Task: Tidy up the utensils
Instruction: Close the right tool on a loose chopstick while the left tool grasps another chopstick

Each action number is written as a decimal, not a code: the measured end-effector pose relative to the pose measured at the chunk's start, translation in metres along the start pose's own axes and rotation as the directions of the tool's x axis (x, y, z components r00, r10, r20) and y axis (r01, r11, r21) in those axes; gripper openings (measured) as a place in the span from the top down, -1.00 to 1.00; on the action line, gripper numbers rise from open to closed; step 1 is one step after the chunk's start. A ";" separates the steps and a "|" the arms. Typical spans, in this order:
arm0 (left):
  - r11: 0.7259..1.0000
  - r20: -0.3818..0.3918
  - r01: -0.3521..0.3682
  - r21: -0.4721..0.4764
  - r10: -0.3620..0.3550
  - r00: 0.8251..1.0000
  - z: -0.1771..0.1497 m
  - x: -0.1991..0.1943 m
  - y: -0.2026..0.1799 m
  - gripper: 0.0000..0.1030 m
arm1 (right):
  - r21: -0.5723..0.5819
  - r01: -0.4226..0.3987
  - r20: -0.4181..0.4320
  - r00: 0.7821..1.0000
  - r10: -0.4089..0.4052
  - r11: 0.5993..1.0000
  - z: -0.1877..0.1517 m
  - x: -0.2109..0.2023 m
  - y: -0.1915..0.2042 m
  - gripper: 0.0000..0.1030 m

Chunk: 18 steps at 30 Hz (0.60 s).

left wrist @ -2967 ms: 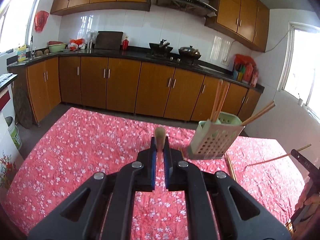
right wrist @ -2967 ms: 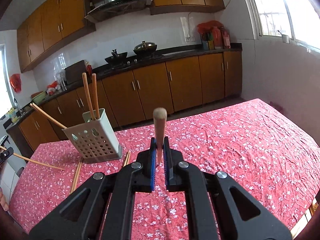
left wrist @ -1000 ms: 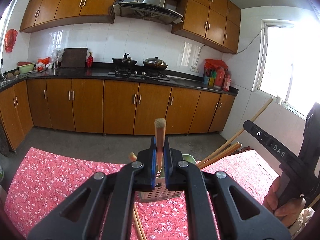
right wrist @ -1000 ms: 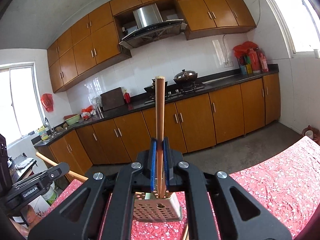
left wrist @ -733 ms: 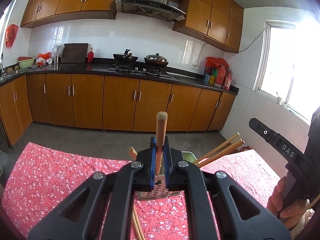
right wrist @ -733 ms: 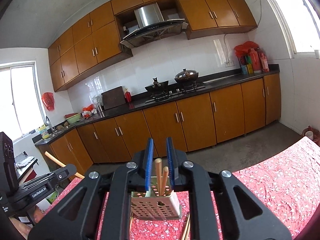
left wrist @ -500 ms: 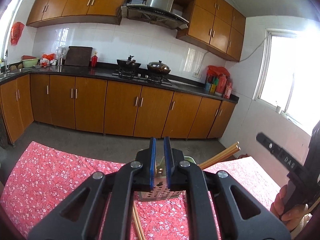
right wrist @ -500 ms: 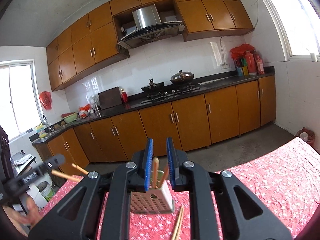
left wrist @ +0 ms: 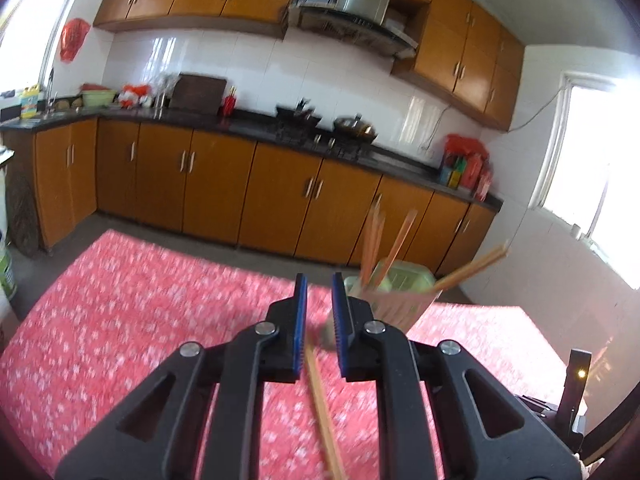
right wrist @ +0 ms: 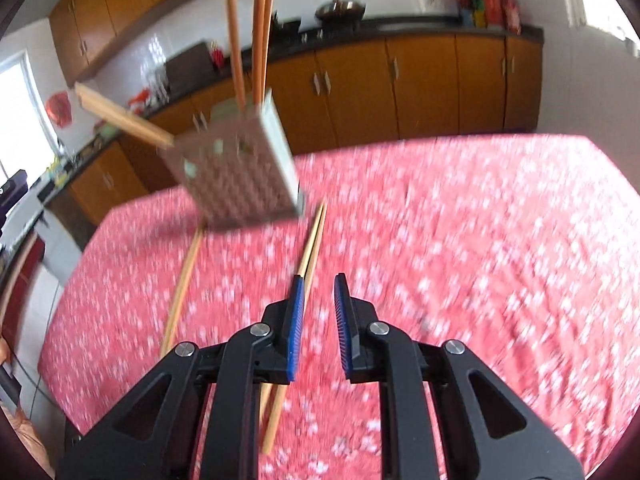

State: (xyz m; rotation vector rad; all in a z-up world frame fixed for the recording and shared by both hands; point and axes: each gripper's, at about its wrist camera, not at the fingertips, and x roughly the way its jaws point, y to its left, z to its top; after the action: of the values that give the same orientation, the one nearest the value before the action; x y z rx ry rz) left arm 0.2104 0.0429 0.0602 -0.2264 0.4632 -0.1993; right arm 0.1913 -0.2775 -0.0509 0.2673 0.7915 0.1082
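A perforated utensil holder (right wrist: 236, 168) stands on the red floral tablecloth (right wrist: 460, 216) with several wooden chopsticks (right wrist: 260, 40) sticking up out of it and a pair leaning out sideways (right wrist: 124, 116). It also shows in the left wrist view (left wrist: 392, 300). More chopsticks lie on the cloth: a pair (right wrist: 310, 248) just ahead of my right gripper, and one (right wrist: 182, 284) to their left. My right gripper (right wrist: 318, 300) is open and empty above the cloth. My left gripper (left wrist: 318, 300) is open and empty, with loose chopsticks (left wrist: 320, 400) lying below it.
Orange kitchen cabinets and a dark counter (left wrist: 240, 120) run behind the table. A window (left wrist: 600, 168) is on the right wall. The other hand-held gripper's body (left wrist: 576, 384) shows at the lower right of the left wrist view.
Both grippers let their chopsticks drop into the holder and opened. Both have since pulled back and tilted down toward the cloth; the views are motion-blurred.
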 end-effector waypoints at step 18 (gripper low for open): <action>0.999 -0.327 -0.030 0.022 0.035 0.944 -0.110 0.057 0.009 0.73 | -0.097 0.032 -0.147 0.988 -0.046 0.995 -0.041 0.048 0.020 0.83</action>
State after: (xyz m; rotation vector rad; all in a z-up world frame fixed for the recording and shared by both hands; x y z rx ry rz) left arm 0.2106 0.0191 -0.0615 -0.1691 0.7953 -0.2094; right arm 0.1952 -0.2411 -0.1060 0.1554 0.9374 0.1294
